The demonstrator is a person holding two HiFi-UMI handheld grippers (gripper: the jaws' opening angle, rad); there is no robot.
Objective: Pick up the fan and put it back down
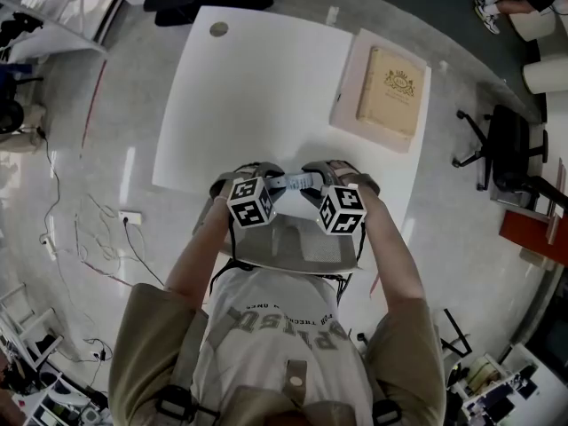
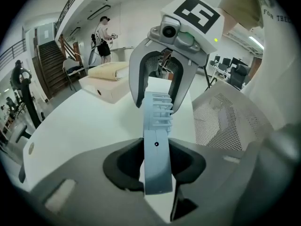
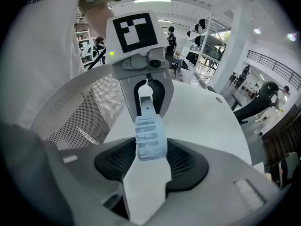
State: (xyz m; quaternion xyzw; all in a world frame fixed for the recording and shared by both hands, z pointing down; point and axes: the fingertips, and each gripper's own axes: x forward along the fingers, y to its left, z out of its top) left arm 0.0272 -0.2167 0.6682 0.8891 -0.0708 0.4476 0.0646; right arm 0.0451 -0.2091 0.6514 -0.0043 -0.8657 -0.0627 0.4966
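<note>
White table [image 1: 240, 105] on glossy pale floor [image 1: 124, 149], flat beige box [image 1: 382, 91] at its far corner. Black office chair [image 1: 506, 153] right, loose cables [image 1: 93, 229] left. Staircase [image 2: 47, 65], probably metal, behind; ceiling strip lights [image 3: 150, 0] on.

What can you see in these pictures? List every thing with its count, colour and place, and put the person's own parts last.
fan: one, light blue, at the table's near edge, between both grippers
table: one, white, centre of the head view
box: one, pale pink with a beige top, table's far right corner
perforated panel: one, light grey, below the grippers
office chair: one, black, floor right of the table
power strip: one, white, floor left of the table
left gripper: one, grey, jaws closed on the fan's handle
right gripper: one, grey, jaws closed on the fan's grille head
forearms: two, bare, behind the grippers
</note>
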